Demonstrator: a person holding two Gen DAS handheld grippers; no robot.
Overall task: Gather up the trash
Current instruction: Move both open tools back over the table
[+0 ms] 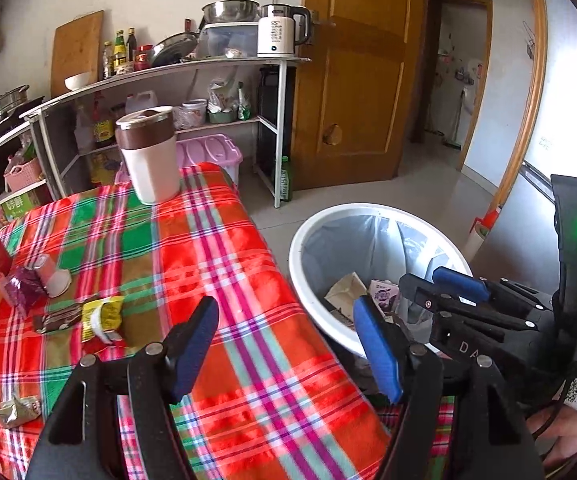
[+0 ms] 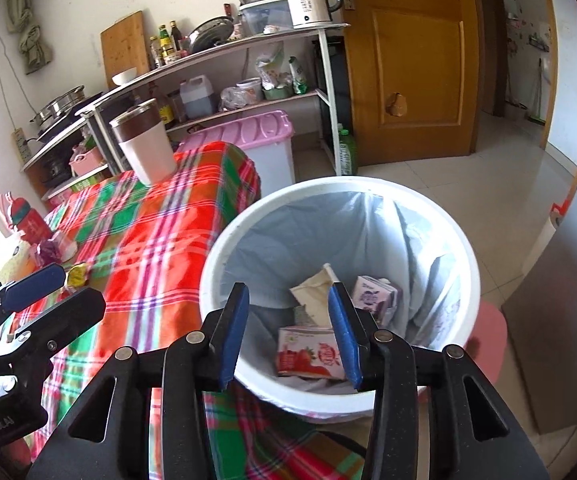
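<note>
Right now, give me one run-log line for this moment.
left gripper: open, empty, over tablecloth | right gripper: open, empty, over bin | cartons in bin | wrappers left on table

Round white plastic trash bin (image 2: 464, 280) with a thin liner stands on the floor just right of the table in the plaid red-green cloth (image 1: 248, 280). In the bin: red strawberry-print carton (image 2: 308, 356), purple-white small carton (image 2: 372, 294), crumpled beige paper (image 2: 312, 288). On the table, far end: tall white-brown lidded tumbler (image 1: 150, 156). Near left: yellow snack wrapper (image 1: 102, 316), tipped pink paper cup (image 1: 54, 276), crumpled foil scrap (image 1: 16, 410) (nearest edge). Metal shelf rack (image 1: 168, 92) behind the table.
</note>
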